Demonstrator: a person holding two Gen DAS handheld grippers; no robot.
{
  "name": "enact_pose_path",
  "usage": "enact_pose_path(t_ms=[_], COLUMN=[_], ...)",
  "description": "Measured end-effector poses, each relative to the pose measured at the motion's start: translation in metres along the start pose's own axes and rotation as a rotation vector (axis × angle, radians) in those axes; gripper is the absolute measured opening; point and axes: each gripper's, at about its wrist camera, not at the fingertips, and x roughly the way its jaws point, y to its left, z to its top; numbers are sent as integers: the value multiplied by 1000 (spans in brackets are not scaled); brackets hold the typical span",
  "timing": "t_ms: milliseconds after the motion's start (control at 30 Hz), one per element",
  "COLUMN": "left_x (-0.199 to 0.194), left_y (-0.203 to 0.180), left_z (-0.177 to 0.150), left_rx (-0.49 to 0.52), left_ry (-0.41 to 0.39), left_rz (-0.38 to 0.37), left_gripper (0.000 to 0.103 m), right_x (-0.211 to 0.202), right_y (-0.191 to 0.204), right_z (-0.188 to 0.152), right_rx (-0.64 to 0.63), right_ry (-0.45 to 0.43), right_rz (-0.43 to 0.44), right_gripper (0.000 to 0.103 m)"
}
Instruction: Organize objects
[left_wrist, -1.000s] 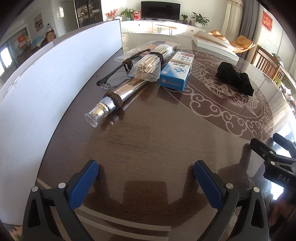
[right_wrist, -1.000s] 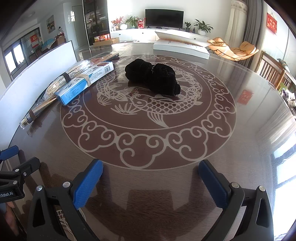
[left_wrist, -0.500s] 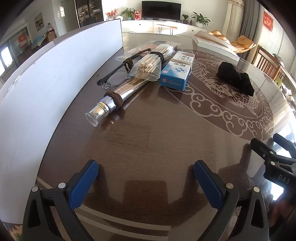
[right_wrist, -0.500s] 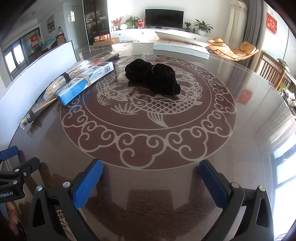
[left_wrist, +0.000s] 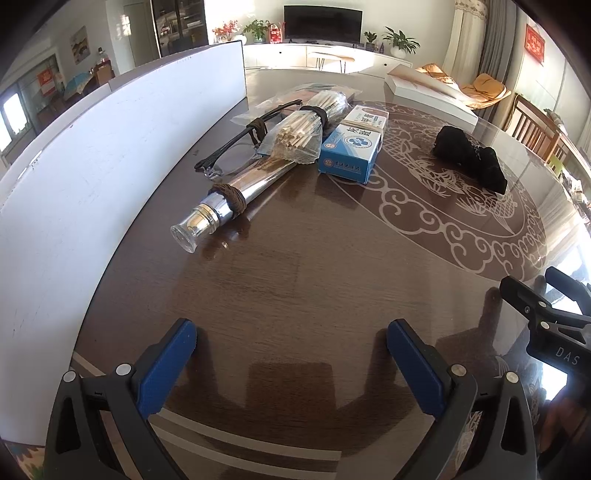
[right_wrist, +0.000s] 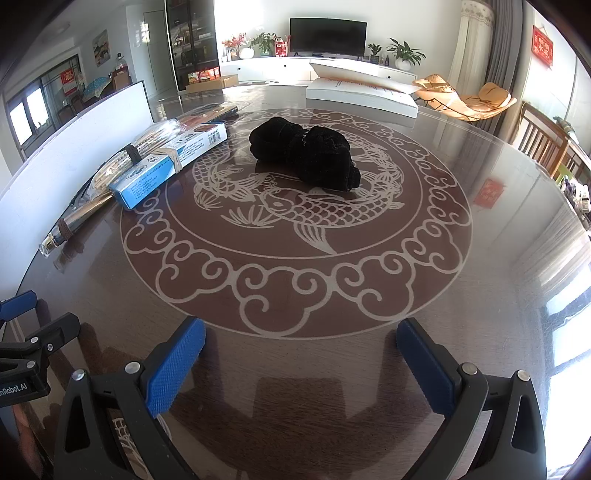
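Objects, left wrist view: a silver tube (left_wrist: 236, 199) with brown bands, a bag of sticks (left_wrist: 303, 129), black glasses (left_wrist: 236, 147) and a blue box (left_wrist: 352, 146) lie bunched well ahead of the left gripper (left_wrist: 291, 365), slightly to its left.
Left gripper: jaws spread wide, nothing between them, low over the table (left_wrist: 295, 277).
Risk here: I'd say the tube may roll if nudged side-on; the glossy top gives little hold.
Objects, right wrist view: a black cloth bundle (right_wrist: 306, 155) sits far ahead, centred on the fish inlay.
Right gripper (right_wrist: 301, 365): wide open, empty.
Risk here: the soft cloth may unroll or snag if only a fold is pinched; both tools sit close and could knock together.
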Motion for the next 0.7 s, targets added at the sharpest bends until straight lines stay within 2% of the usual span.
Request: enact_pose_path(t_ms=[567,700], left_x=[2,2], left_y=[4,16], left_z=[2,3], left_rx=[-22,-78], left_ry=[4,6], left_rz=[12,44], left_gripper=[103,103], right_x=[0,0], right_y=[0,0], right_z=[0,0], right_rx=[0,0], right_ry=[0,0], right_rz=[0,0], right_gripper=[103,103])
